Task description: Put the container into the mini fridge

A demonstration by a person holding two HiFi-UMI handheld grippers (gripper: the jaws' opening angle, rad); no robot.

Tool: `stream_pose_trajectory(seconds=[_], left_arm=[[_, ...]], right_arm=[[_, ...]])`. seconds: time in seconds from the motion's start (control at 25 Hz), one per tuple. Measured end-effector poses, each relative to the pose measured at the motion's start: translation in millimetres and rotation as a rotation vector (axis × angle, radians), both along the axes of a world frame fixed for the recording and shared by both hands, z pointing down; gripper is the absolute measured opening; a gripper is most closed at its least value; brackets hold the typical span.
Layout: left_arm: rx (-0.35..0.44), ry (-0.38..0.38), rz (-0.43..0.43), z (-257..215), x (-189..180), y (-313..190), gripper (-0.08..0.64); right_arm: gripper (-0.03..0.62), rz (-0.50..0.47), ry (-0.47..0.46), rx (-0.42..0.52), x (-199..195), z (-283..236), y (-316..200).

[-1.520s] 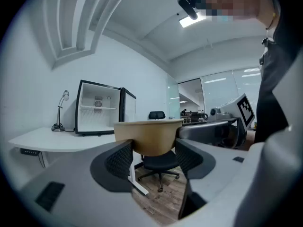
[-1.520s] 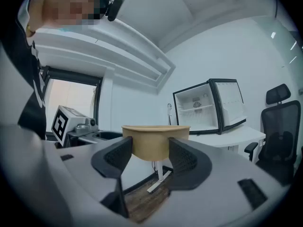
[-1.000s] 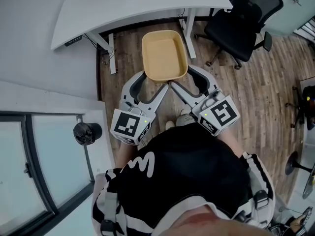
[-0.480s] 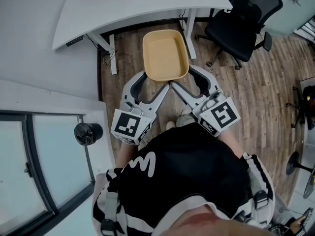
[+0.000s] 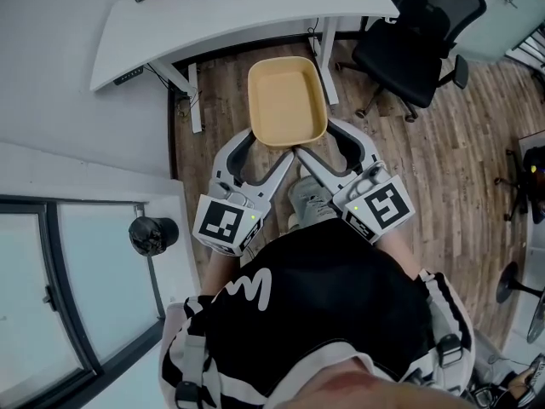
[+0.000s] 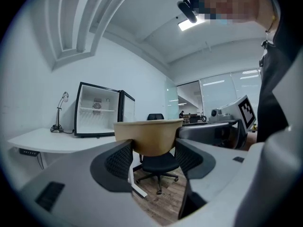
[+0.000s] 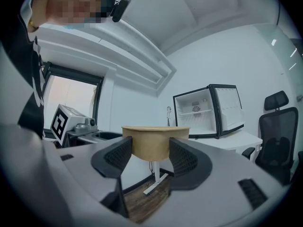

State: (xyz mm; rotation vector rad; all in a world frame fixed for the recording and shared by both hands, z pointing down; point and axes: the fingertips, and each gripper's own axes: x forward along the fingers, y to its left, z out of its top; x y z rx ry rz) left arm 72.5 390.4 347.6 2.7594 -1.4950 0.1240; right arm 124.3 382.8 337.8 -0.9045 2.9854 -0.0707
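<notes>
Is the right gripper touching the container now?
Touching. In the right gripper view, the right gripper holds the container, both jaws pressed against its sides.

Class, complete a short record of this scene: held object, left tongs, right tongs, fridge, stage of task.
held object: tan container, empty, carried above the wood floor
left tongs: shut on its near rim
right tongs: shut on the same rim
mini fridge: door open, standing on the white desk
stage: container not yet in the fridge

text: none legible | shirt: white squiggle, perhaps a logo
</notes>
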Motion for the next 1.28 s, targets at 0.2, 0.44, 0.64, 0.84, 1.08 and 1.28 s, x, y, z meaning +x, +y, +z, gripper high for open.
stream_pose_trajectory(seconds=[0.2, 0.44, 0.64, 0.84, 1.08, 1.28], left_arm=[[0.010, 0.012, -0.003, -3, -11, -2, 0.285], [0.003, 0.011, -0.013, -4, -13, -27, 0.285], [0.006, 0.022, -0.014, -2, -19, -50, 0.285], [-0.002, 0.013, -0.012, 0, -21, -73, 0.285], [-0.005, 0.015, -0.023, 0, -32, -98, 0.285], [-0.004, 0.014, -0.032, -2, -39, -120, 0.285]], right_arm=[[0.256, -0.004, 0.002, 0.011, -11, -3, -2], [0.256, -0.013, -0.001, 0.013, -13, -4, -28], [0.256, -0.013, 0.008, 0.017, -19, -3, -50], [0.256, -0.006, -0.002, -0.008, -20, -1, -74], [0.256, -0.024, -0.002, -0.005, -32, 0, -100], [0.256, -0.032, -0.006, -0.009, -39, -2, -122]])
